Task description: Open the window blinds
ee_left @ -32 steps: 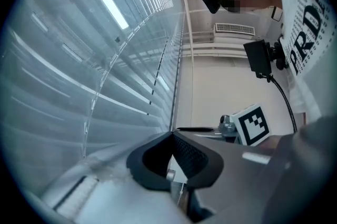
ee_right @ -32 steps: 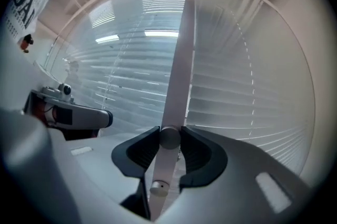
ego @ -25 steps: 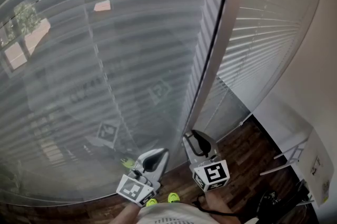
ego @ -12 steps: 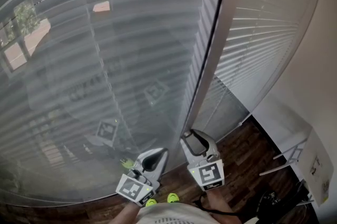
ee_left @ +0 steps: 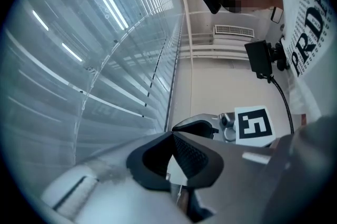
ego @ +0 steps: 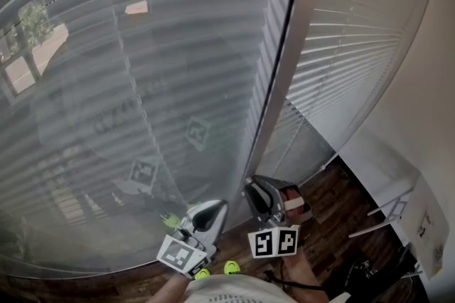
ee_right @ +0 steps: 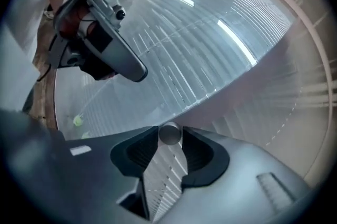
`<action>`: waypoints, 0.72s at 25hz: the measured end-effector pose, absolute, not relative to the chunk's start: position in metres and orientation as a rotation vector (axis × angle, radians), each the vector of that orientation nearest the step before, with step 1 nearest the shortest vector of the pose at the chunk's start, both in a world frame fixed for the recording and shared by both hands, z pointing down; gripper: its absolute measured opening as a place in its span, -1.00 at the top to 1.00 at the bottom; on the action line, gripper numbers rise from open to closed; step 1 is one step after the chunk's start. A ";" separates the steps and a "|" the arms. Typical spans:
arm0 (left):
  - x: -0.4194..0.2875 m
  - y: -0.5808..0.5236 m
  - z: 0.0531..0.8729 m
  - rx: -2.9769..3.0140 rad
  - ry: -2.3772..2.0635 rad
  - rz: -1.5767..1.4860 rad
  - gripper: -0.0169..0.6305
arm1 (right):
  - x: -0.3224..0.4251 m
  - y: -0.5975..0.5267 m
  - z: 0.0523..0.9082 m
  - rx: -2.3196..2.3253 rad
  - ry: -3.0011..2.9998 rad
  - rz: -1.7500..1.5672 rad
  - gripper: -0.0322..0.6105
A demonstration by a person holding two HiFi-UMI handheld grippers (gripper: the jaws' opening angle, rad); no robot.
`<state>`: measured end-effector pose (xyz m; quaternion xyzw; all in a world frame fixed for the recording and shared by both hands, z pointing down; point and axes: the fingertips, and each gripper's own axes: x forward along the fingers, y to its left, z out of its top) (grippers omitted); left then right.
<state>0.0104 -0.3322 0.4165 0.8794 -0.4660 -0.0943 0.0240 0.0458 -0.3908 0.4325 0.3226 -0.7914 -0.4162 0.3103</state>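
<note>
Grey slatted blinds [ego: 142, 81] cover the curved window, and a second set [ego: 348, 45] hangs right of the pale mullion [ego: 284, 60]. My right gripper [ego: 264, 188] [ee_right: 169, 136] is at the foot of the mullion. Its jaws have just been opening, and the round grey end of the tilt wand [ee_right: 169, 133] sits between their tips. My left gripper [ego: 212, 209] [ee_left: 172, 134] hangs just left of it, tips together on a thin pull cord [ee_left: 179, 194]. That cord runs down to a green tassel [ee_right: 78, 121] [ego: 169, 220].
Dark wooden floor [ego: 334, 202] lies below the window. A white wall [ego: 419, 117] closes the right side, with a white stand [ego: 398, 213] and black cables [ego: 362, 269] at its foot. More green tassels [ego: 231, 267] hang near the person's body.
My right gripper has rolled about its own axis, so its marker cube faces another way and a red part shows. The left gripper has stayed where it was.
</note>
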 end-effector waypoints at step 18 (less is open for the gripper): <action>0.008 -0.327 0.416 2.701 -1.470 -0.294 0.97 | 0.044 -0.394 0.430 0.898 -2.190 -1.000 0.49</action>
